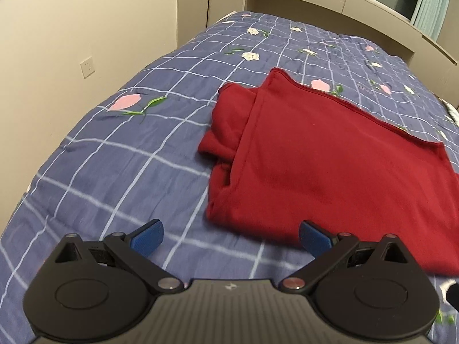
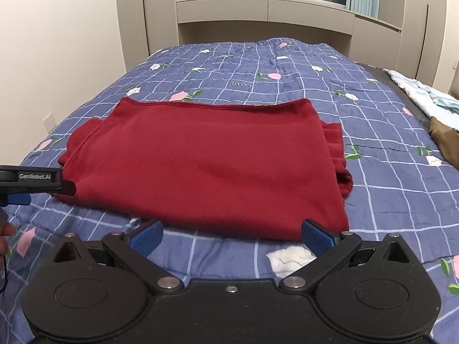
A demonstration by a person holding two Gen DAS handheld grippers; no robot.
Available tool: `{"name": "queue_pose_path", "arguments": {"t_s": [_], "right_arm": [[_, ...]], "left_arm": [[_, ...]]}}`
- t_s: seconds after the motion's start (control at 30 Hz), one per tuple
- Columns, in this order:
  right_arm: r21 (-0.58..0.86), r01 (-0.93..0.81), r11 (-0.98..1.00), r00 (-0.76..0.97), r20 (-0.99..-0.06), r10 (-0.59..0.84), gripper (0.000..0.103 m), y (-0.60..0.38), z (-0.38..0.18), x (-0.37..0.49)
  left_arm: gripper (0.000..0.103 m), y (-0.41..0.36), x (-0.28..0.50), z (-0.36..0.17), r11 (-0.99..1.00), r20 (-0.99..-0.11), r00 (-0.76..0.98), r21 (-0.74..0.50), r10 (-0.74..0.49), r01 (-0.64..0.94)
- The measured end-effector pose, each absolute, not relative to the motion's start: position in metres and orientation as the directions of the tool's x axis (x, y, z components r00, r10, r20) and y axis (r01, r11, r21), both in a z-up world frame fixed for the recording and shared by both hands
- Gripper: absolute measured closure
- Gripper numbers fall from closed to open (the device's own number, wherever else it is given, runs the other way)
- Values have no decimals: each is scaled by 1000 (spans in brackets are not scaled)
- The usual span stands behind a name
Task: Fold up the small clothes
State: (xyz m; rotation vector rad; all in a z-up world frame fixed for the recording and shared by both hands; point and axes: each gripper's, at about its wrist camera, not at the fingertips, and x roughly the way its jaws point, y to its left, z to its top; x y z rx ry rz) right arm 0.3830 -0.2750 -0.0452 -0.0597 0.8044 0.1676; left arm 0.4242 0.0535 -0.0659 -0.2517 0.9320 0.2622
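A dark red garment (image 1: 330,166) lies folded into a rough rectangle on the blue checked bedspread (image 1: 114,157). Bunched sleeve folds stick out at its left side. My left gripper (image 1: 231,239) is open and empty, just short of the garment's near left corner. In the right wrist view the same garment (image 2: 206,163) lies flat ahead. My right gripper (image 2: 231,236) is open and empty, at the garment's near edge. The left gripper also shows in the right wrist view (image 2: 28,185), at the far left, beside the garment's left corner.
The bedspread (image 2: 387,186) covers the bed. A beige wall (image 1: 71,43) runs along the left, with a socket (image 1: 87,66). A headboard cabinet (image 2: 264,23) and window stand at the far end. Other cloth, pale blue and brown (image 2: 441,120), lies at the bed's right edge.
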Motion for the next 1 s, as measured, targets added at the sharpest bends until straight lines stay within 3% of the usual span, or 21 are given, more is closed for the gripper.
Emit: {"name": "queue_pose_path", "arguments": {"t_s": [0.47, 0.77, 1.0], "right_arm": [[18, -179, 984, 712, -688, 142, 1, -263, -42, 418], [-212, -263, 941, 817, -567, 101, 1, -233, -70, 447], [-364, -332, 870, 840, -533, 97, 1, -216, -96, 449]], "left_arm": [[0, 69, 453, -89, 924, -824, 559, -138, 92, -357], [0, 72, 451, -92, 908, -806, 585, -174, 91, -382], [0, 68, 453, -92, 908, -808, 579, -156, 110, -390]]}}
